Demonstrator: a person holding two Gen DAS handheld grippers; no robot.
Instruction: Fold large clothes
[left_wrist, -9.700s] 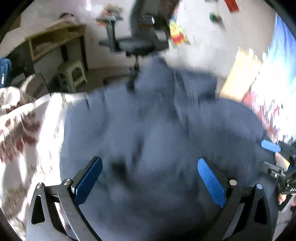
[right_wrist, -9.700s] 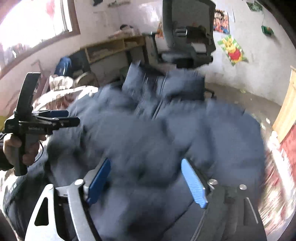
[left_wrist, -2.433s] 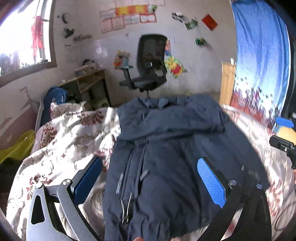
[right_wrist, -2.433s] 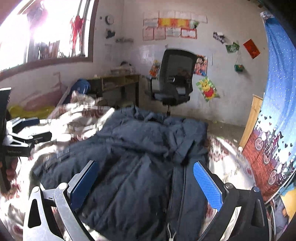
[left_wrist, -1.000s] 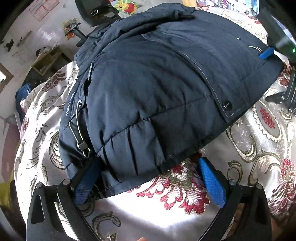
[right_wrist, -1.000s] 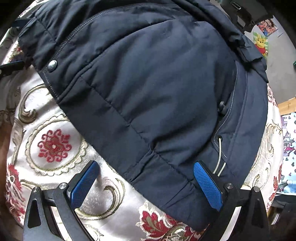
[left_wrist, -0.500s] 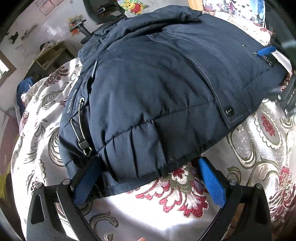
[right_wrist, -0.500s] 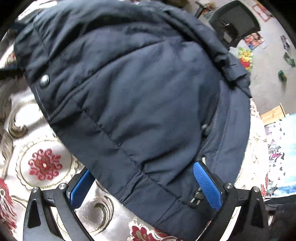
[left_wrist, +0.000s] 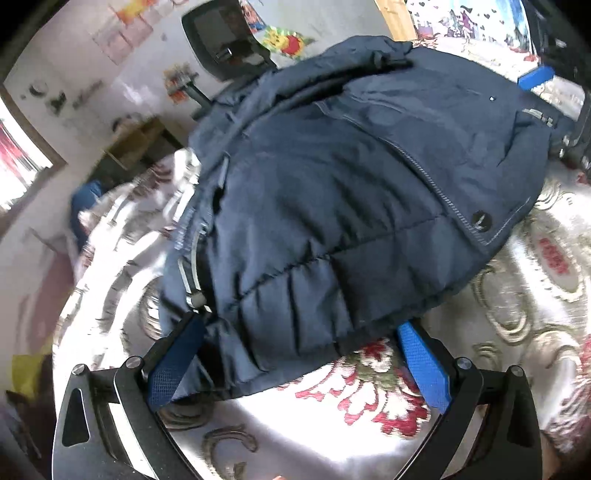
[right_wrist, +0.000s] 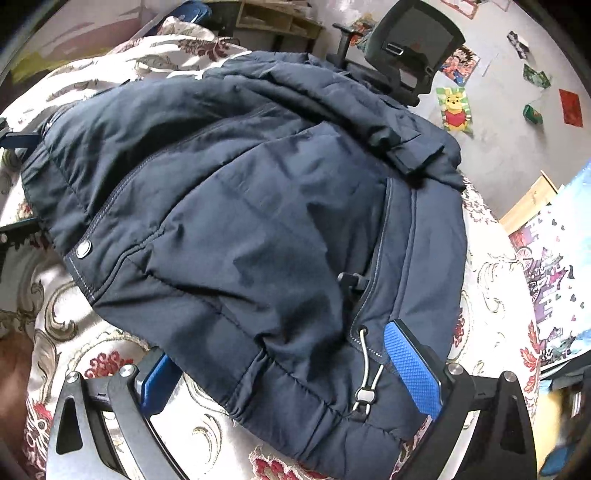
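Observation:
A dark navy padded jacket (left_wrist: 351, 192) lies folded in a thick bundle on a floral bedspread (left_wrist: 332, 435); it also fills the right wrist view (right_wrist: 258, 221). My left gripper (left_wrist: 295, 354) is open, its blue fingers on either side of the jacket's near hem, the left finger (left_wrist: 173, 358) tucked under the cloth. My right gripper (right_wrist: 280, 365) is open around the hem at the other corner, beside a drawcord toggle (right_wrist: 364, 395). The right gripper's blue fingertip (left_wrist: 535, 77) shows at the jacket's far edge in the left wrist view.
A black office chair (right_wrist: 410, 55) stands beyond the bed, also in the left wrist view (left_wrist: 225, 44). A wooden desk (right_wrist: 280, 18) is against the wall. Posters hang on the wall (right_wrist: 456, 110). A patterned curtain (right_wrist: 554, 258) hangs at the right.
Both grippers dropped from above the spread jacket to its near hem. In the last half second both cameras tilted up a little, and the hem now lies between the fingers of each.

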